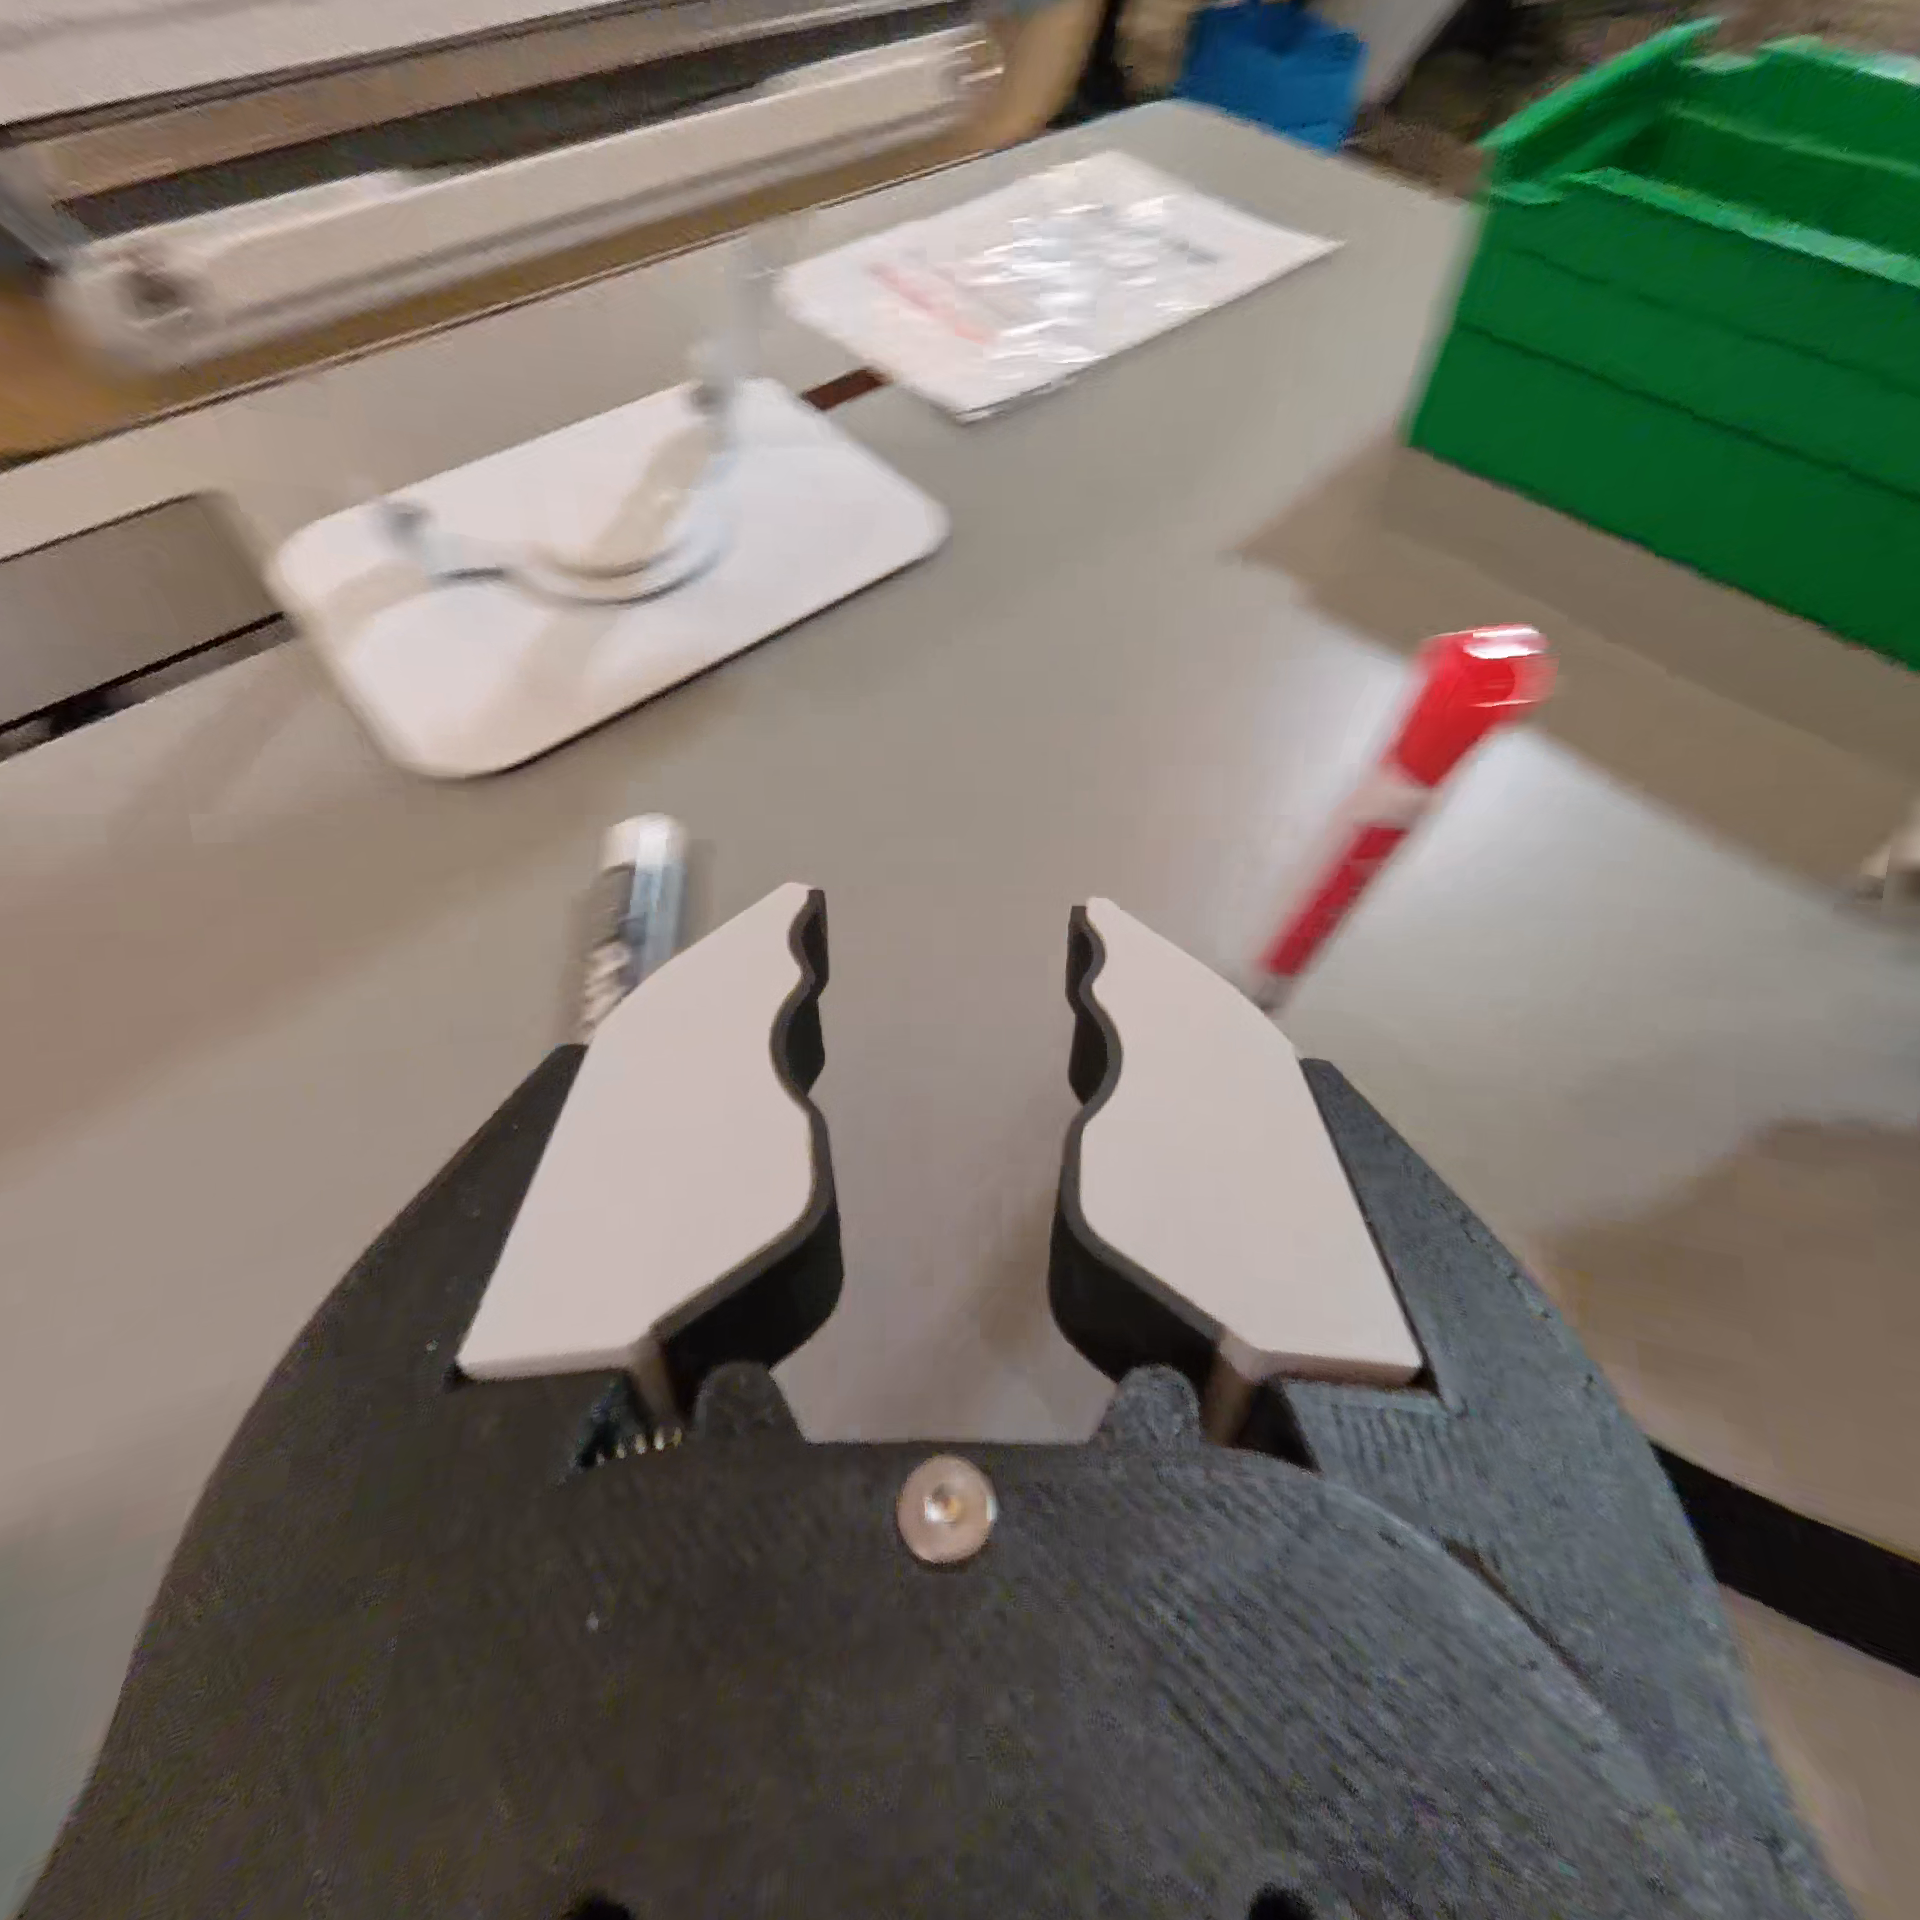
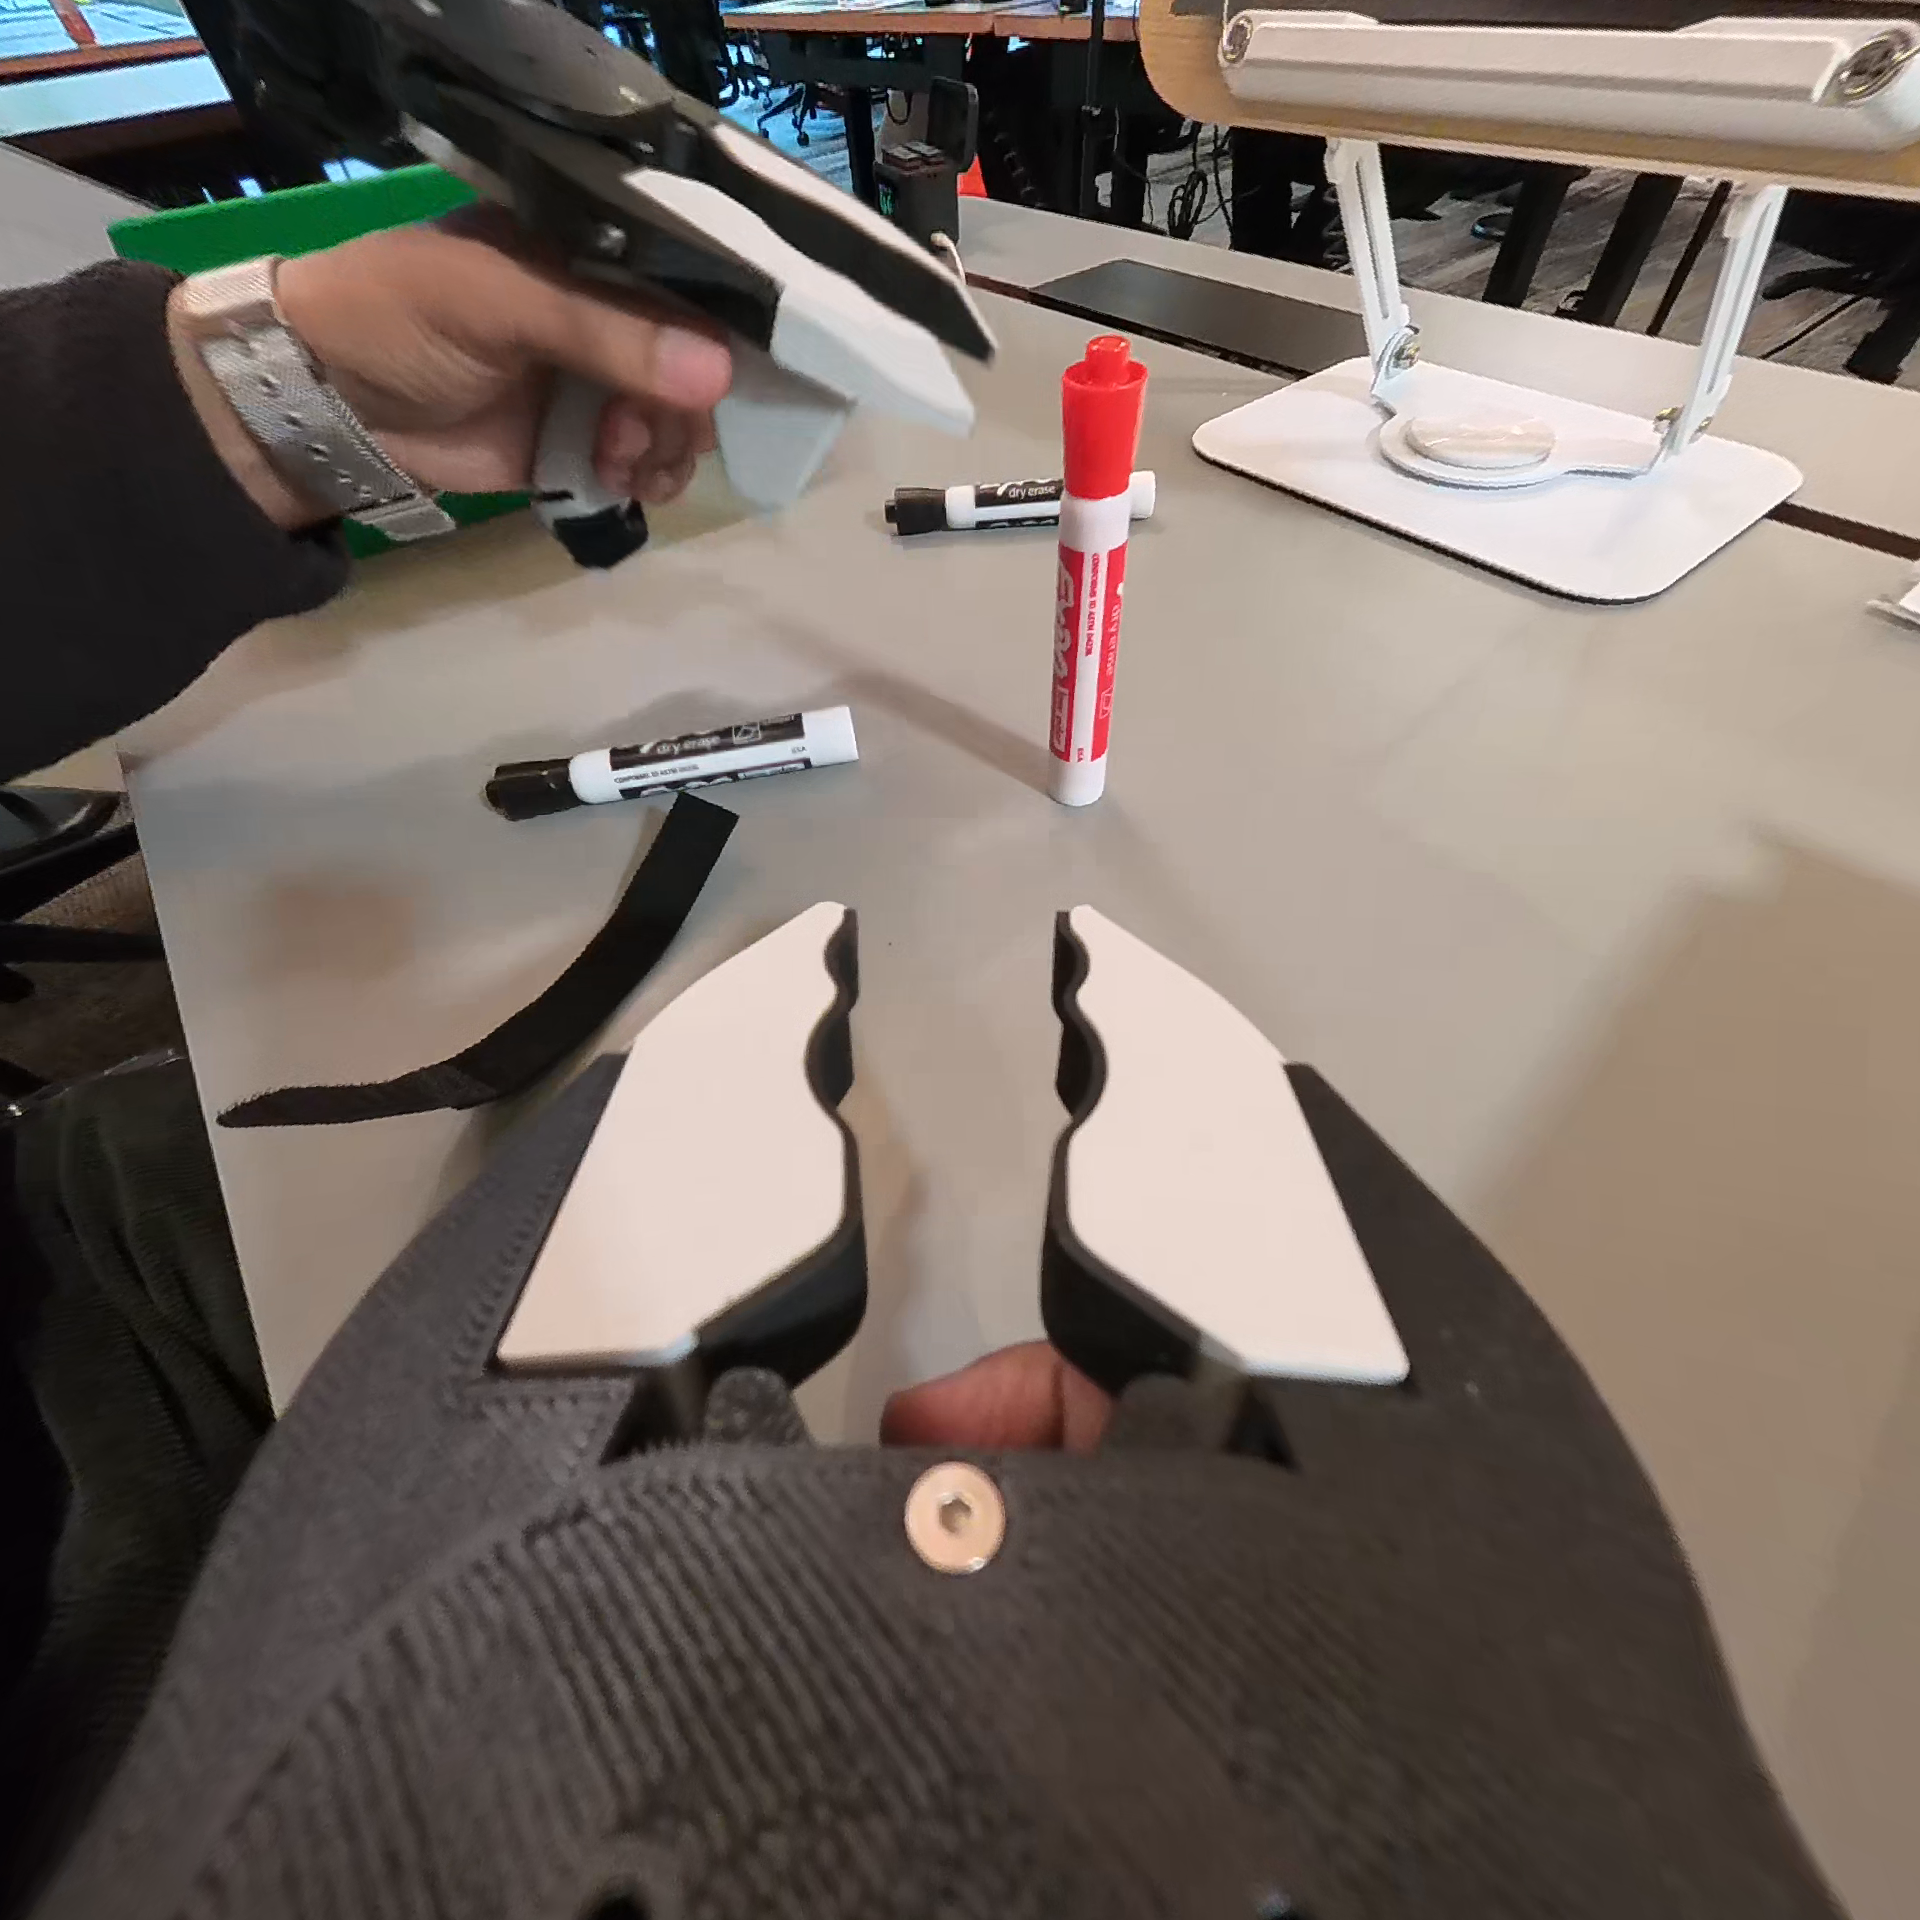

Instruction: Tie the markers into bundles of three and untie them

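Observation:
A red marker (image 2: 1086,582) stands upright on the grey table (image 2: 1455,831); it also shows in the left wrist view (image 1: 1382,810). Two black markers lie flat: one near (image 2: 675,774), one farther back (image 2: 1013,504). A black strap (image 2: 540,997) lies curved by the table's left edge. My left gripper (image 1: 948,914) is open and empty above the table, with a black marker (image 1: 629,914) partly hidden behind its left finger. It shows in the right wrist view (image 2: 925,353), held in a hand above the markers. My right gripper (image 2: 956,930) is open and empty, short of the red marker.
A white stand (image 2: 1507,499) with a flat base sits at the back right; it also shows in the left wrist view (image 1: 613,592). A green crate (image 1: 1683,332) stands at the right there, and a clear plastic bag (image 1: 1049,281) lies beyond the stand. My hands' fingertips stand some 20 cm from each other.

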### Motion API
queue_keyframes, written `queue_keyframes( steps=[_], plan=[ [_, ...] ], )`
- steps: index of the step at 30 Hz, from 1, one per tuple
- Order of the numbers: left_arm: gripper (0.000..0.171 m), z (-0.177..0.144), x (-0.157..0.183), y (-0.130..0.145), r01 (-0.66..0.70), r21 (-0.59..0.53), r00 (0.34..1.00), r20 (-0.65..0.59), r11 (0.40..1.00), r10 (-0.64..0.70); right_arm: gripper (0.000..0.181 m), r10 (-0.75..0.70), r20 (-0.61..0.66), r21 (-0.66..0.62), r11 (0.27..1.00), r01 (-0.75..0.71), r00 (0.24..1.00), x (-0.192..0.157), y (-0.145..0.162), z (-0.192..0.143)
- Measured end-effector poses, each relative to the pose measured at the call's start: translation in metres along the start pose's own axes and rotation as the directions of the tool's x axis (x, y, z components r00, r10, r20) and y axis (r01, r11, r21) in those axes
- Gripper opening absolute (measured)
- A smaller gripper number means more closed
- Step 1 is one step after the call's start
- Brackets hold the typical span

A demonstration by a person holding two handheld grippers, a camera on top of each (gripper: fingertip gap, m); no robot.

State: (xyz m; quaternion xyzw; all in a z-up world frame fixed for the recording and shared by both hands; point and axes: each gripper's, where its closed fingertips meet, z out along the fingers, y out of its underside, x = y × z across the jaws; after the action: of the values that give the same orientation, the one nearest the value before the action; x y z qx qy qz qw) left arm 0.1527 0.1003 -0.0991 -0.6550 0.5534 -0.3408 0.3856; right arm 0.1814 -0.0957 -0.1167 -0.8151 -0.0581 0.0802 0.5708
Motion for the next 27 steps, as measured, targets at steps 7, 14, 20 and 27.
queue_keyframes(
  steps=[7, 14, 20, 27],
  plan=[
    [0.046, -0.001, -0.075, 0.064, 0.145, -0.211, 0.966, 0.242, 0.967, -0.092, 0.036, 0.003, 0.011, 0.0, 1.0, -0.003, 1.0, -0.001, 0.0, 0.002],
    [0.045, 0.015, -0.085, 0.084, 0.158, -0.303, 0.954, 0.292, 0.94, -0.067, 0.036, -0.003, 0.014, -0.006, 1.0, 0.003, 1.0, -0.003, 0.001, 0.004],
    [0.021, 0.013, -0.085, 0.087, 0.203, -0.321, 0.958, 0.259, 0.925, -0.12, 0.036, 0.003, 0.011, -0.003, 1.0, -0.003, 1.0, -0.001, 0.001, 0.003],
    [0.02, -0.025, -0.082, 0.055, 0.092, -0.317, 0.972, 0.233, 0.944, -0.017, 0.035, -0.065, -0.046, 0.02, 0.998, 0.066, 0.997, 0.004, -0.008, 0.002]
  ],
)
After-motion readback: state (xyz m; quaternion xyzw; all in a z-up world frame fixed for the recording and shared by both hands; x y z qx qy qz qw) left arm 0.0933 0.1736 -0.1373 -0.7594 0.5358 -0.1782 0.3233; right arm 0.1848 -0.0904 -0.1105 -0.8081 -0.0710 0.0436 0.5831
